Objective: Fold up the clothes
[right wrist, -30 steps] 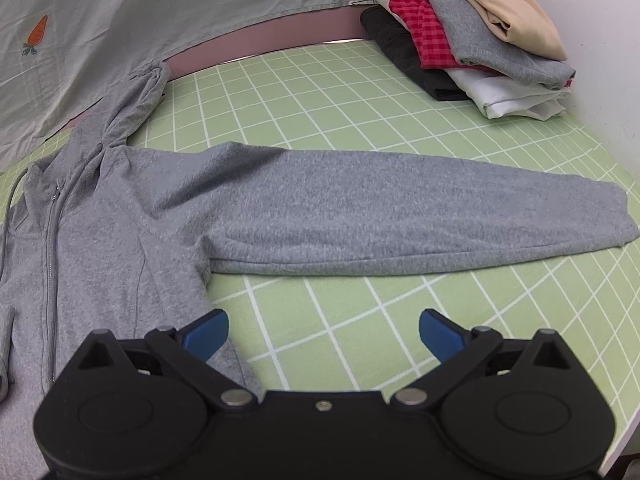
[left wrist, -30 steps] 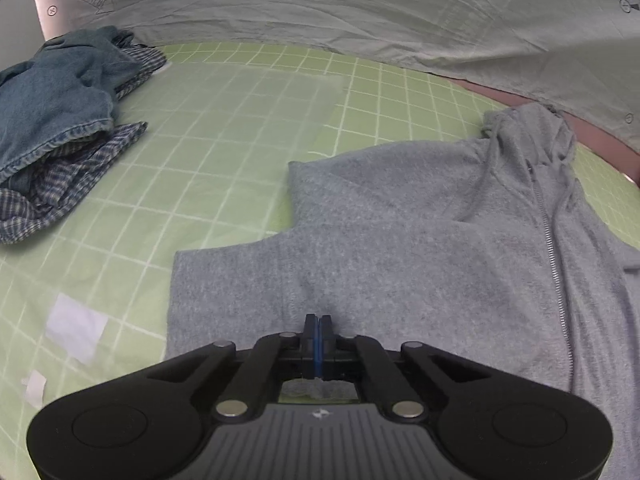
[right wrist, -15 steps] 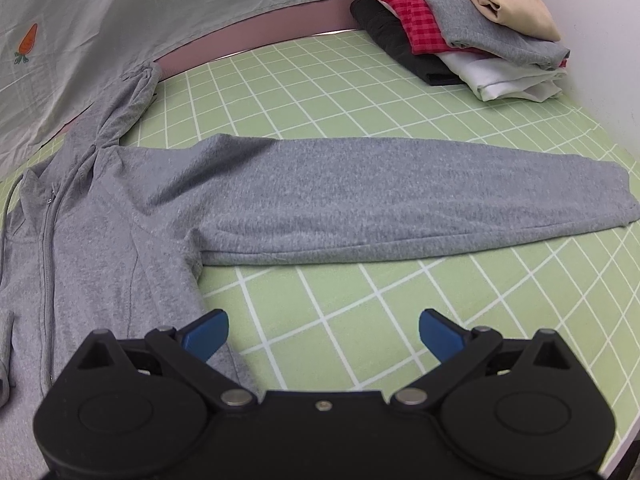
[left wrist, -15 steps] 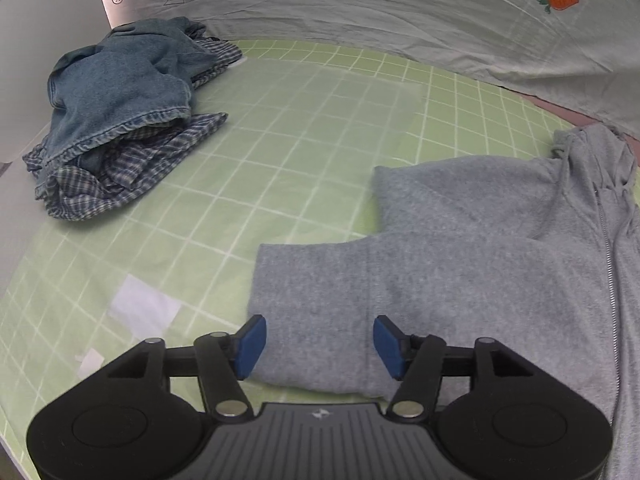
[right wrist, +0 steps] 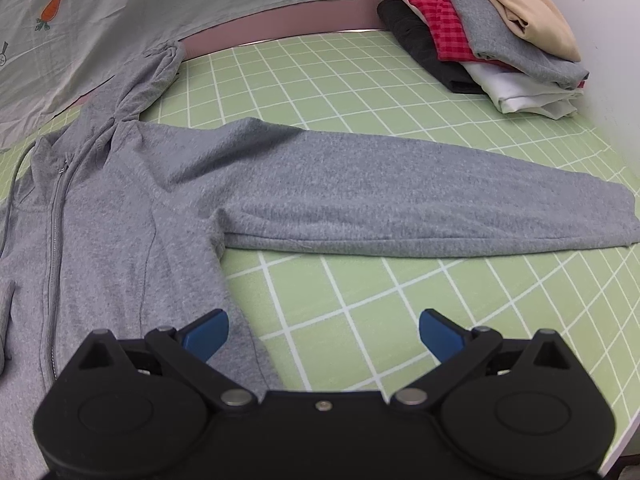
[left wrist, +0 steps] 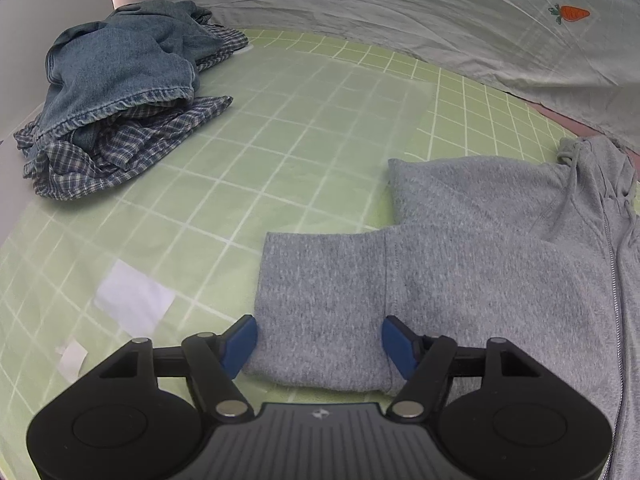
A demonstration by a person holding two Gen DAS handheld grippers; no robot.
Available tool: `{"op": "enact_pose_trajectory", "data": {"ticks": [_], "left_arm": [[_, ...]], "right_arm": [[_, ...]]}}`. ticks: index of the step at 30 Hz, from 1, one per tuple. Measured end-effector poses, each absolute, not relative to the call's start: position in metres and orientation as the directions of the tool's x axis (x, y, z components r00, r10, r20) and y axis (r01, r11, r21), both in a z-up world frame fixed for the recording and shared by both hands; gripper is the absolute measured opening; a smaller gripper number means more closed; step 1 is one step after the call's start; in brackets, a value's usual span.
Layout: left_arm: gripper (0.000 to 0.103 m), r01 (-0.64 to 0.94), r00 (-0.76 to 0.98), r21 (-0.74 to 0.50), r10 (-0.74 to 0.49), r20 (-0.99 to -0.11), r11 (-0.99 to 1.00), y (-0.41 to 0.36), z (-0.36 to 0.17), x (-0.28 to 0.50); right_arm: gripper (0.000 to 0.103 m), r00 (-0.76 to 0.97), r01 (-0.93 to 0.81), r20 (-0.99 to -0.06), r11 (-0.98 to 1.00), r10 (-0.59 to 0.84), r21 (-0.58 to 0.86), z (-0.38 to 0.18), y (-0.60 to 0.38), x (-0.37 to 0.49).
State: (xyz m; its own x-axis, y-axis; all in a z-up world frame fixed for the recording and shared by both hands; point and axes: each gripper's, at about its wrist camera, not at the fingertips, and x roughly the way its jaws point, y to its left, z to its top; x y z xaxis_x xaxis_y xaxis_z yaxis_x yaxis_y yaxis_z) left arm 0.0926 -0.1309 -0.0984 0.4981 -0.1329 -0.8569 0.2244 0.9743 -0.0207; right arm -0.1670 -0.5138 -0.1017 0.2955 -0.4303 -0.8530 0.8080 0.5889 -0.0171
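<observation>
- Green gridded cutting mat (left wrist: 280, 152); grey zip-up fleece hoodie (left wrist: 500, 260) flat.
- Left gripper (left wrist: 319, 340): jaws just narrowing, astride the folded sleeve, not gripping.
- Right gripper (right wrist: 324, 330): wide apart, empty.

Green grid mat (left wrist: 304, 152), white tape patch (left wrist: 134, 300) on the mat, grey carrot-print sheet (left wrist: 400, 12) along the mat's far edge, pink strip (right wrist: 280, 26) between mat and sheet
</observation>
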Motion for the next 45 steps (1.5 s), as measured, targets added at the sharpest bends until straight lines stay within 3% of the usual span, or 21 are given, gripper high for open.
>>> {"op": "enact_pose_trajectory", "data": {"ticks": [3,4,10,16,20,22,24,31,33,39,43,45], "left_arm": [[0.013,0.224,0.500,-0.039,-0.149,-0.853,0.974,-0.126,-0.096,0.094],[0.008,0.214,0.491,-0.062,-0.162,-0.856,0.975,-0.124,-0.095,0.095],[0.005,0.205,0.457,-0.240,-0.310,-0.834,0.949,-0.137,-0.075,0.099],[0.000,0.410,0.347,-0.422,-0.567,-0.747,0.808,-0.226,-0.042,0.091],[0.000,0.619,0.262,-0.432,-0.692,-0.673,0.656,-0.283,-0.016,0.066],[0.006,0.675,0.268,-0.385,-0.695,-0.668,0.630,-0.294,-0.010,0.056],[0.010,0.645,0.349,-0.295,-0.615,-0.707,0.705,-0.283,-0.014,0.055],[0.060,0.356,0.540,-0.121,-0.310,-0.783,0.927,-0.199,-0.036,0.080],[0.067,0.312,0.544,-0.095,-0.260,-0.798,0.945,-0.183,-0.045,0.085],[0.072,0.195,0.527,0.001,-0.103,-0.844,0.981,-0.154,-0.076,0.089],[0.084,0.168,0.540,0.027,-0.069,-0.839,0.985,-0.142,-0.088,0.089],[0.084,0.199,0.539,0.037,-0.078,-0.838,0.979,-0.141,-0.094,0.090]], "right_arm": [[0.103,0.291,0.808,-0.854,0.588,-0.431,-0.022,-0.102,-0.513,-0.167],[0.103,0.290,0.808,-0.854,0.589,-0.432,-0.023,-0.102,-0.513,-0.167],[0.103,0.295,0.800,-0.855,0.599,-0.426,-0.023,-0.103,-0.511,-0.164],[0.103,0.298,0.818,-0.851,0.576,-0.431,-0.005,-0.102,-0.516,-0.170],[0.103,0.293,0.833,-0.845,0.553,-0.447,-0.003,-0.100,-0.521,-0.177],[0.103,0.290,0.840,-0.840,0.542,-0.458,-0.005,-0.099,-0.525,-0.181],[0.103,0.288,0.848,-0.838,0.530,-0.464,-0.003,-0.098,-0.528,-0.184],[0.103,0.298,0.839,-0.850,0.544,-0.435,0.015,-0.105,-0.529,-0.178],[0.103,0.303,0.825,-0.853,0.564,-0.426,0.012,-0.107,-0.526,-0.173],[0.103,0.305,0.796,-0.852,0.605,-0.426,-0.017,-0.105,-0.519,-0.166],[0.103,0.291,0.803,-0.855,0.596,-0.429,-0.026,-0.105,-0.520,-0.168],[0.103,0.286,0.802,-0.858,0.596,-0.427,-0.030,-0.105,-0.519,-0.168]]}}
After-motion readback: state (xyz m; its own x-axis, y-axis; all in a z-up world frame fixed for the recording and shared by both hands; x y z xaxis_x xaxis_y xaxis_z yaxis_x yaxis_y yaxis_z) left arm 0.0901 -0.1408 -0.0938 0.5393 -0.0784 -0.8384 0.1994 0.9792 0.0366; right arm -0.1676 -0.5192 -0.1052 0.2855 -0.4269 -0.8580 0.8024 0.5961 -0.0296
